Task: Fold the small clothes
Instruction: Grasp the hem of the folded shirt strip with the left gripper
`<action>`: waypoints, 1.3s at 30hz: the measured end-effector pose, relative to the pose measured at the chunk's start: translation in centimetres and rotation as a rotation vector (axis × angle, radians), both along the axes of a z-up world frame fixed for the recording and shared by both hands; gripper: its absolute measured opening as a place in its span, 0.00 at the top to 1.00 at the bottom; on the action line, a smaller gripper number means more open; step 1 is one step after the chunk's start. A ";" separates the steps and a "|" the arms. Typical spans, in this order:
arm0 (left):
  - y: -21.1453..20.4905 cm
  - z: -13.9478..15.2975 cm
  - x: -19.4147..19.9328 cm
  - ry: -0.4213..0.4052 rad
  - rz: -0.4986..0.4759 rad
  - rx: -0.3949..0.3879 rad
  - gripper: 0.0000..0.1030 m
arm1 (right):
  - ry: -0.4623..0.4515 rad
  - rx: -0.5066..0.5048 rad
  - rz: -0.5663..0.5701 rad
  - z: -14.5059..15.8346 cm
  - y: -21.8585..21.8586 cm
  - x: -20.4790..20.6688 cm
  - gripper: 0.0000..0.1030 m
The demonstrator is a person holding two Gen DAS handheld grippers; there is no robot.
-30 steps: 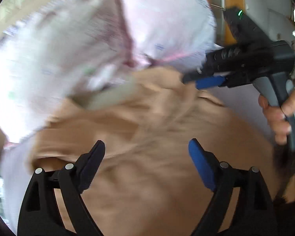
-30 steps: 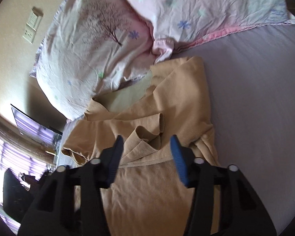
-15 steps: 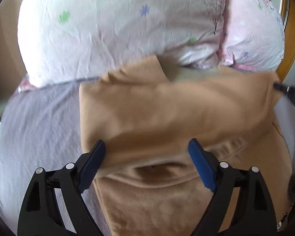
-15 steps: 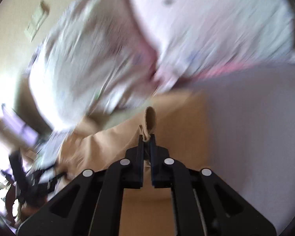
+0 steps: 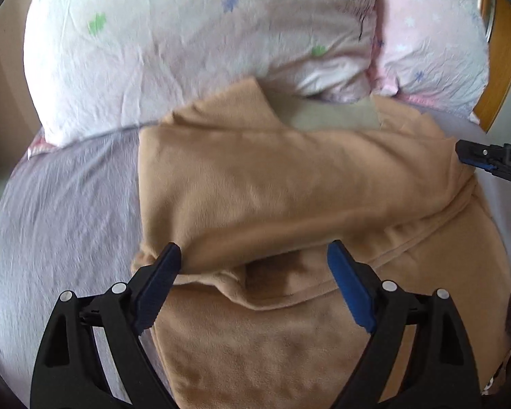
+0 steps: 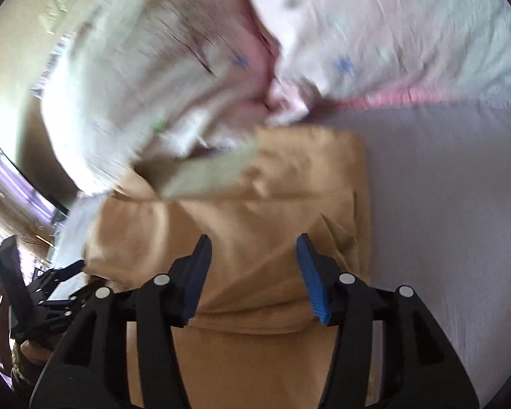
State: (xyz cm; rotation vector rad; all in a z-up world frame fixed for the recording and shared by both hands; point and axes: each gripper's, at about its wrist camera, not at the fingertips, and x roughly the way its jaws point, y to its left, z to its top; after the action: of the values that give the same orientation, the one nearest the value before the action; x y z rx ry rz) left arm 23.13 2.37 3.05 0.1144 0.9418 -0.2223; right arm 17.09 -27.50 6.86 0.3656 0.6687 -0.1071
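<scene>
Left wrist view: tan fleece garment (image 5: 289, 204) spread on a bed under a lavender bed sheet (image 5: 71, 211), collar end up against two floral pillows (image 5: 194, 44). Upper part already doubled over into a thick band across the middle, a hemmed edge sagging loose just ahead of the left gripper (image 5: 253, 272). Left gripper released, blue pads wide apart, left pad touching the folded corner, nothing pinched. Pale grey-green lining showing at the neck opening. Right gripper (image 5: 473, 158) at the far right edge of the fold, too little of it visible here to judge.

Handling, as a judgement: light, limp, plush cloth with a short nap; no stiffness, so any lifted edge droops and drags the layers beneath. Not slippery, not fragile; fleece likely to cling to itself. Best hold probably at a corner of the folded band or along the stitched hem, pinching all layers together.

Right wrist view: heavily blurred. Same garment (image 6: 255, 225) below, right-hand edge straight against the bed sheet (image 6: 443, 221). Right gripper (image 6: 252, 269) released, pads parted over the fold, holding nothing. Pillows (image 6: 374, 27) soft and crumpled beyond. Left gripper (image 6: 61, 272) at lower left beside the garment's far corner.
</scene>
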 end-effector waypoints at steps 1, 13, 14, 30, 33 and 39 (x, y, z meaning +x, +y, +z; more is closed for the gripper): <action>-0.1 -0.6 -0.1 0.004 0.005 0.009 0.14 | 0.040 -0.003 -0.042 -0.8 -0.5 -0.2 0.73; 4.6 2.9 -12.7 -0.036 -0.080 -0.156 0.10 | -0.115 -0.008 -0.027 1.9 0.3 -10.6 0.34; 5.3 3.1 -14.6 -0.043 -0.095 -0.167 0.04 | -0.144 0.018 0.045 1.5 0.6 -12.9 0.26; 13.4 -6.4 -26.3 0.140 -0.030 -0.549 0.01 | -0.041 0.300 0.291 -14.4 0.2 -30.6 0.15; 13.0 -7.2 -24.9 0.164 -0.015 -0.653 0.17 | -0.065 0.352 0.341 -15.2 0.6 -28.7 0.16; 12.8 -8.8 -23.6 0.291 0.012 -0.858 0.71 | -0.099 0.448 0.435 -16.4 1.1 -26.9 0.81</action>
State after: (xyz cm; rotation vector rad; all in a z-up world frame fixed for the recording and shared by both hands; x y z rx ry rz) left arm -0.46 15.20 -5.78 -0.7298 1.0628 -0.6249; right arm -9.81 -26.38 -9.53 0.6410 0.6578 0.4790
